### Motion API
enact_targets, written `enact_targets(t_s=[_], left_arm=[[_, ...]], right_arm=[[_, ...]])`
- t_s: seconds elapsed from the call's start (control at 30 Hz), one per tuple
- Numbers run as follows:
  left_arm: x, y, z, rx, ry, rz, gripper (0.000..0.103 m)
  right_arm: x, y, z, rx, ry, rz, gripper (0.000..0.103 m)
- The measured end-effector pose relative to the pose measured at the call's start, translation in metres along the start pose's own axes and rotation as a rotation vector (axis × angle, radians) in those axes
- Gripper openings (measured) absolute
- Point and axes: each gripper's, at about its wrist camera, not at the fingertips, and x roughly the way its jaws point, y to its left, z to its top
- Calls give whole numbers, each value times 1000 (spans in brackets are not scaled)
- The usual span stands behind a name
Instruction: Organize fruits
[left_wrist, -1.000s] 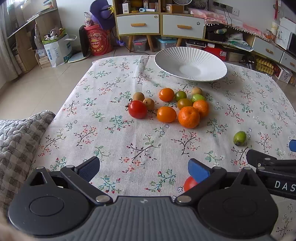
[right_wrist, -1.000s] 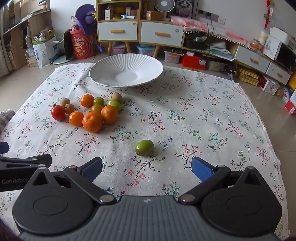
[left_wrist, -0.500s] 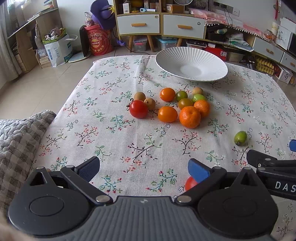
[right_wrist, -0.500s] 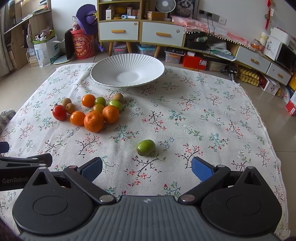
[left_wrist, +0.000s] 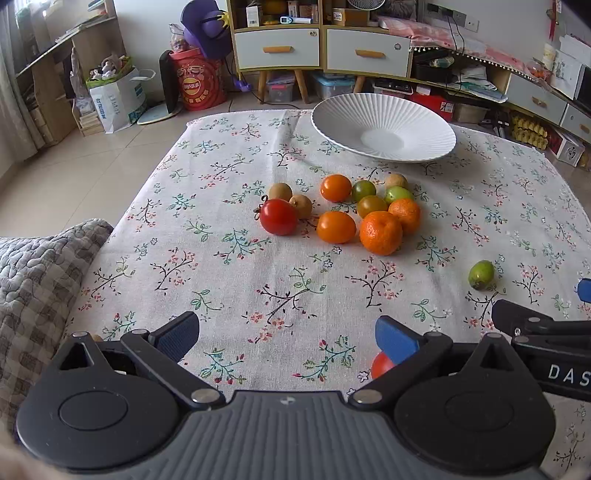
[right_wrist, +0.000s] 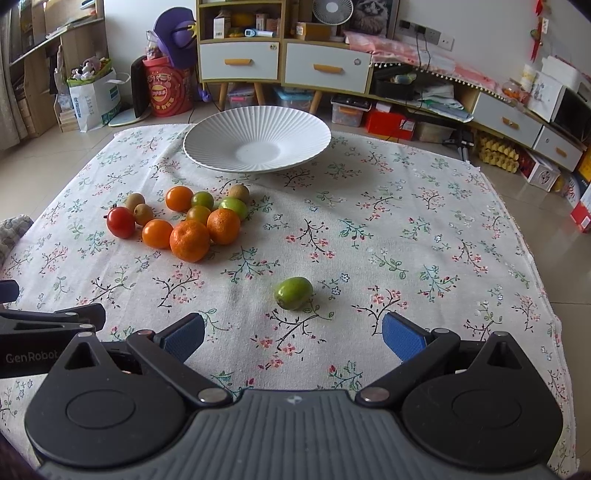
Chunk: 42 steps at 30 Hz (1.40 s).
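While both pairs of tongs hover low over the near edge of the table (right_wrist: 424, 221), each stands wide apart and grips nothing: the left tongs (left_wrist: 286, 332) show blue pads spread over bare floral tablecloth (left_wrist: 221, 258), and the right tongs (right_wrist: 293, 332) are spread the same way. A white ribbed plate (right_wrist: 258, 122) sits toward the far side of the table with nothing in it. Nearer than the plate, on the left, lies a tight cluster of fruit (right_wrist: 184, 218): a red tomato (right_wrist: 120, 221) at its left end, two small brown fruits (right_wrist: 138, 208) just beside it, several orange mandarins including the largest one (right_wrist: 189, 240) at the near edge of the cluster, and small green fruits (right_wrist: 232, 206) on the side closest to the plate. One green fruit (right_wrist: 293, 292) lies alone, well apart from the cluster and to its near right, just beyond the gap of the right tongs. In the left wrist view a second red tomato (left_wrist: 380, 365) shows partly behind the right-hand finger of the left tongs, near the table's front edge. A quilted grey blanket (left_wrist: 37, 266) lies at the table's left side.
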Motion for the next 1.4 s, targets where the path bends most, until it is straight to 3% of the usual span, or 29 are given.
enact_targets(t_s=[1.4], left_arm=[[0, 5, 0, -3, 1, 5, 99]], right_arm=[[0, 2, 0, -2, 0, 0, 102]])
